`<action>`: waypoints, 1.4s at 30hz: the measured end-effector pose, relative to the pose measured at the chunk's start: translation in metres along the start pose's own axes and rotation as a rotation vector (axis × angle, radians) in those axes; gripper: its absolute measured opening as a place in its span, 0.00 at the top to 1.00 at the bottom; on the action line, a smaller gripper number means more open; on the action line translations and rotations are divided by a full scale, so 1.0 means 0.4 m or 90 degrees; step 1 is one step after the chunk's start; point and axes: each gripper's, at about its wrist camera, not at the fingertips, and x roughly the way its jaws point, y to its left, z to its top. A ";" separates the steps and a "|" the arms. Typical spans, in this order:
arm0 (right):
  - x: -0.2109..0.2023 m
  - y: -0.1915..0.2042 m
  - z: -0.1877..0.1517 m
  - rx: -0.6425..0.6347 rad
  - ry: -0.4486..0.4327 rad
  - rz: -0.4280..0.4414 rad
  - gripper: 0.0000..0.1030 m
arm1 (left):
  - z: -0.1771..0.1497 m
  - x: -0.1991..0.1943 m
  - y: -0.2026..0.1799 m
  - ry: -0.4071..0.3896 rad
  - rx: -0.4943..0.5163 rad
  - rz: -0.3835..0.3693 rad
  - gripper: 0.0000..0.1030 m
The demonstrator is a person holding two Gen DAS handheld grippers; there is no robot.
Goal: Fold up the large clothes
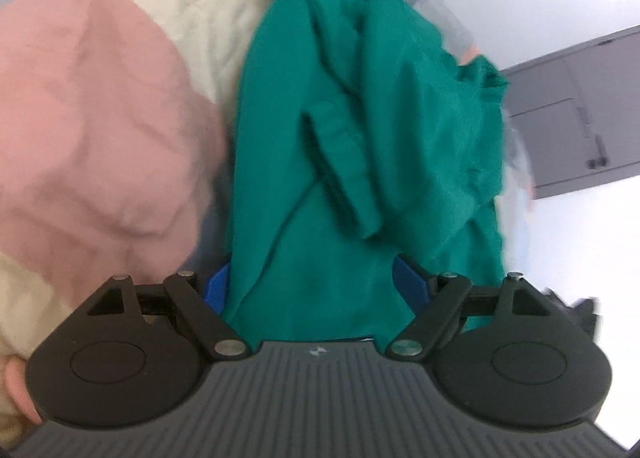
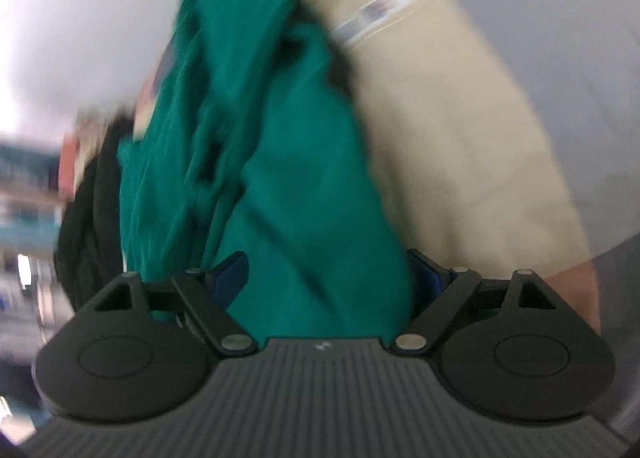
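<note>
A large green garment (image 1: pixel 360 130) hangs bunched in front of the left wrist camera, with a folded cuff or hem across its middle. My left gripper (image 1: pixel 312 278) is shut on the green garment; cloth fills the gap between the blue pads (image 1: pixel 408 278). In the right wrist view the same green garment (image 2: pixel 272 162) hangs in folds, blurred by motion. My right gripper (image 2: pixel 324 278) is shut on it as well, with fabric covering the space between its blue pads (image 2: pixel 232 274).
A pink and cream bedcover (image 1: pixel 100 106) lies to the left of the garment. A grey door (image 1: pixel 580 110) and white wall stand at the right. The cream cover (image 2: pixel 460 138) shows right of the garment, and something black (image 2: pixel 84 218) lies at its left.
</note>
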 end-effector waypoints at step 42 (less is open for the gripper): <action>-0.201 0.126 -0.072 -0.119 -0.132 0.231 0.89 | -0.036 -0.224 -0.148 -0.115 -0.009 -0.140 0.88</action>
